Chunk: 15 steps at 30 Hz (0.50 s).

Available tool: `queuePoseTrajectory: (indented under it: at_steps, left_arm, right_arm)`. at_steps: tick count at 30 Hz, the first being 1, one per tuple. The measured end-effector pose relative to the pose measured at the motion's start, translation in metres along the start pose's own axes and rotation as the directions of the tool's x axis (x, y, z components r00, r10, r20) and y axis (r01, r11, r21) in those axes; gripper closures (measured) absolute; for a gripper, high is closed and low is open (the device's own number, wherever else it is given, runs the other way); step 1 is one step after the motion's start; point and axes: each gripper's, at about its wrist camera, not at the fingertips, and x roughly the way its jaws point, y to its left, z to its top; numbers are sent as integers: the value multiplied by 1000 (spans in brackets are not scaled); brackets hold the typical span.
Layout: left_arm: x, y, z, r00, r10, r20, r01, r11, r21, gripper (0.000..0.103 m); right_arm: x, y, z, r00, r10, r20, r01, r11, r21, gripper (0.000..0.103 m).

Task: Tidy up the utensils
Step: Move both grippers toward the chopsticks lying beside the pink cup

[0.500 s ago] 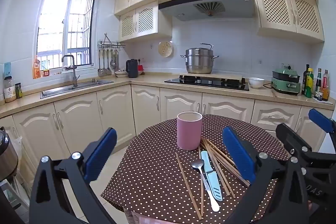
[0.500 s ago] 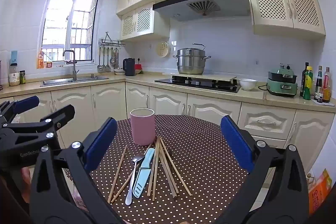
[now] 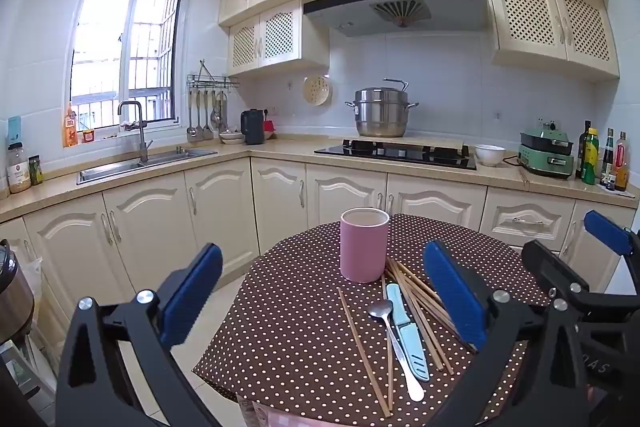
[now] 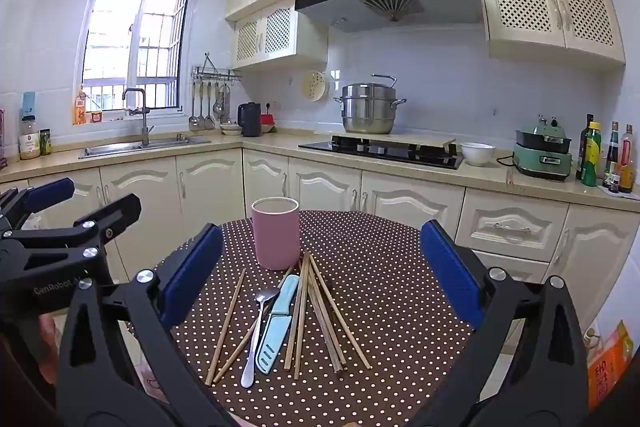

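Home kitchen: sink (image 3: 132, 167), hob (image 3: 396, 153), range hood (image 3: 394, 3), cream cabinets (image 3: 224, 211).

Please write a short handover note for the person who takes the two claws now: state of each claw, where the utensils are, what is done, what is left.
Left claw: open, empty, above the near table edge.
Right claw: open, empty, beside it.
Pink cup: upright on the dotted table; no utensil shows above its rim.
Chopsticks, spoon and light blue knife: loose on the table in front of the cup.
Done: nothing.
Left: every utensil, presumably into the cup.
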Motion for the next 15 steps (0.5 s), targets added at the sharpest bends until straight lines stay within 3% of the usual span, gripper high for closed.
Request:
queuePoseTrajectory:
  at_steps: [7,15]
  left_arm:
    - [5,10,-3,1000,-3,-3,3,1000,3,4]
    - [11,32,-9,1000,1,-24,-2,999,-34,4]
  right_arm:
    - [11,18,-11,999,-15,-52,14,999,-31,6]
    - [14,39,-13,999,-10,-37,8,997,-70,6]
